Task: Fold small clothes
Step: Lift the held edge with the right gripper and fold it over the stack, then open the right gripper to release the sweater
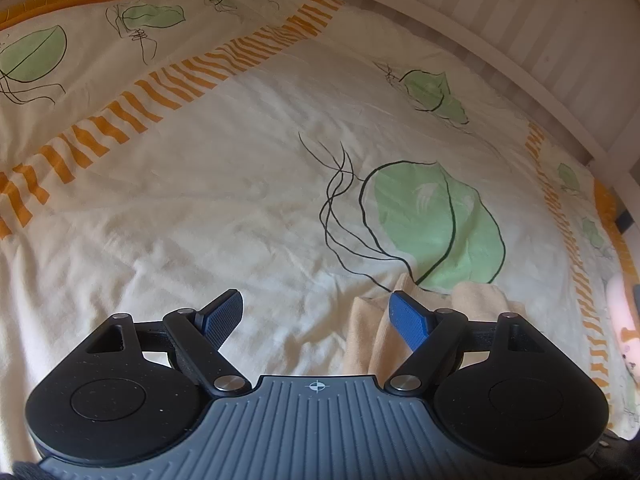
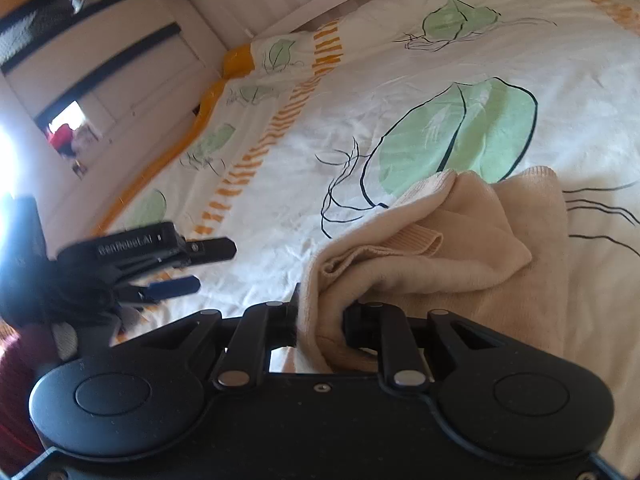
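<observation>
A small beige knitted garment (image 2: 460, 248) lies bunched on the bed, partly over a green leaf print. My right gripper (image 2: 320, 320) is shut on a fold of this garment, and the cloth hides its fingertips. In the left wrist view the same garment (image 1: 472, 300) shows just beyond the right blue pad. My left gripper (image 1: 316, 312) is open above the bedcover with nothing between its blue pads. The right wrist view also catches the left gripper (image 2: 208, 266) off to the left, clear of the cloth.
The cream bedcover (image 1: 200, 200) with green leaves and orange stripes fills both views. A white slatted bed rail (image 1: 500, 52) runs along the far side. White cupboard doors (image 2: 100, 92) stand beyond the bed's corner.
</observation>
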